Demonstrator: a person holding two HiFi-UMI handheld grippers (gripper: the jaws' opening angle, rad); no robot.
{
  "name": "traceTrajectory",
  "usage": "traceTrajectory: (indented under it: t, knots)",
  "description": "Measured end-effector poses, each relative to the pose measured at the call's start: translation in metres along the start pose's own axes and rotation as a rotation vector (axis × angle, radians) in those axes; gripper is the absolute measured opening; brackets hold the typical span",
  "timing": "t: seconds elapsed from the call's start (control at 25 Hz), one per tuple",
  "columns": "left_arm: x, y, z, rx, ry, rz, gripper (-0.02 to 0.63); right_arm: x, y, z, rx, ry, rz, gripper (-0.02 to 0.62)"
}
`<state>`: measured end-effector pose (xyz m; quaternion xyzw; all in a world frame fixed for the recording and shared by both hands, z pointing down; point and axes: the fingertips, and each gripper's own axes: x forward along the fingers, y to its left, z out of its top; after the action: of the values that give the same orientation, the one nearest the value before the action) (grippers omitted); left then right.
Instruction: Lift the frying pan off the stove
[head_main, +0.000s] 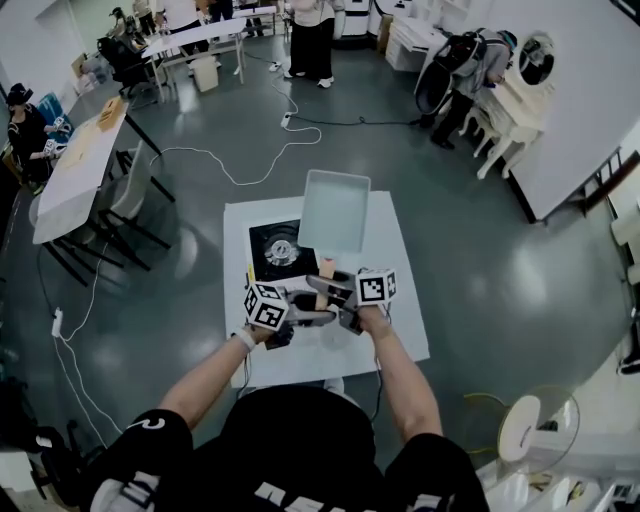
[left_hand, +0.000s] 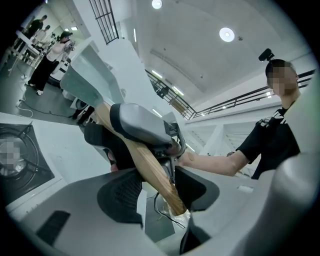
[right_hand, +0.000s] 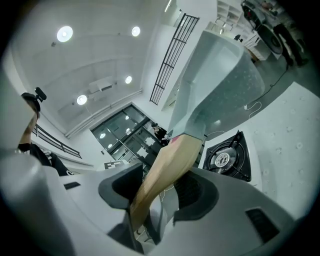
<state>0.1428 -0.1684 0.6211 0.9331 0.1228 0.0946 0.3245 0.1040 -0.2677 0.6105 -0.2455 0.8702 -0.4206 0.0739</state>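
Observation:
The square pale-grey frying pan (head_main: 335, 210) hangs in the air above the white table, tilted, over the right side of the black single-burner stove (head_main: 272, 252). Its wooden handle (head_main: 327, 269) points back toward me. Both grippers are shut on that handle. My left gripper (head_main: 303, 317) holds the handle's end (left_hand: 159, 176), and my right gripper (head_main: 333, 292) holds it closer to the pan (right_hand: 220, 85). In the right gripper view the handle (right_hand: 161, 175) runs between the pads, with the bare burner (right_hand: 226, 158) below. The left gripper view shows the right gripper's body (left_hand: 142, 125) on the handle.
A white table (head_main: 405, 290) carries the stove. A white cable (head_main: 240, 170) snakes over the grey floor beyond it. Long tables (head_main: 75, 170) with seated people stand at the left, several people stand at the back, and a fan (head_main: 535, 425) is at the lower right.

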Motion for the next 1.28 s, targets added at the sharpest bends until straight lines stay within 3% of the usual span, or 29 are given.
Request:
traceTrajectory:
  t: [0.44, 1.28]
  knots:
    - [0.033, -0.013, -0.007, 0.004, 0.06, -0.085, 0.198, -0.041, -0.004, -0.003, 0.015, -0.079, -0.059, 0.186]
    - [0.039, -0.014, -0.007, -0.017, 0.088, -0.118, 0.199, -0.051, -0.011, -0.003, 0.036, -0.105, -0.101, 0.189]
